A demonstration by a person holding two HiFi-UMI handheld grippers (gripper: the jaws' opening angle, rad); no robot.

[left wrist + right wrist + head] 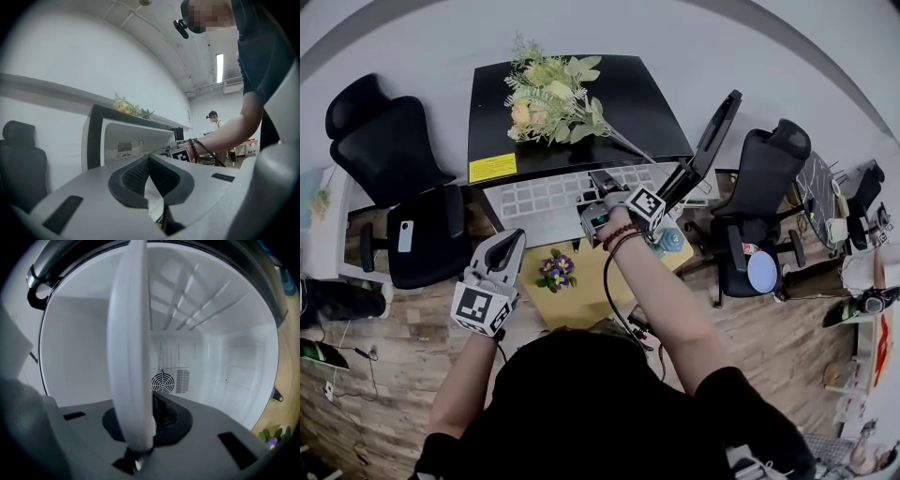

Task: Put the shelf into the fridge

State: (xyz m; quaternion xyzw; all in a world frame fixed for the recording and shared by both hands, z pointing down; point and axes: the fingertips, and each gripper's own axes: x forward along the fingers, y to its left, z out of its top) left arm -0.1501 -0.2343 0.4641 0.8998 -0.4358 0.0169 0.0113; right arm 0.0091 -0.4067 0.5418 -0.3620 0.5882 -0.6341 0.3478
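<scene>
White walls line the inside of the black fridge, whose door stands swung open to the right. In the right gripper view the cavity shows moulded ribs along one wall and a round fan grille on the back panel. A bunch of pale flowers lies on the fridge's top.

The shelf, a white panel, lies flat at the mouth of the fridge and sticks out of the front opening towards the person. The right claw is clamped on the near edge of it, towards its right-hand end. In the right gripper view the shelf shows edge-on, rising from between the two jaws of that claw and reaching on into the cavity; how far inside it goes I cannot tell.

The left claw hangs lower and to the left, apart from the shelf, over a yellow surface that carries a small pot of purple flowers. Its own view shows the claw closed, pads meeting at the tips, pointing at the fridge from the side.
</scene>
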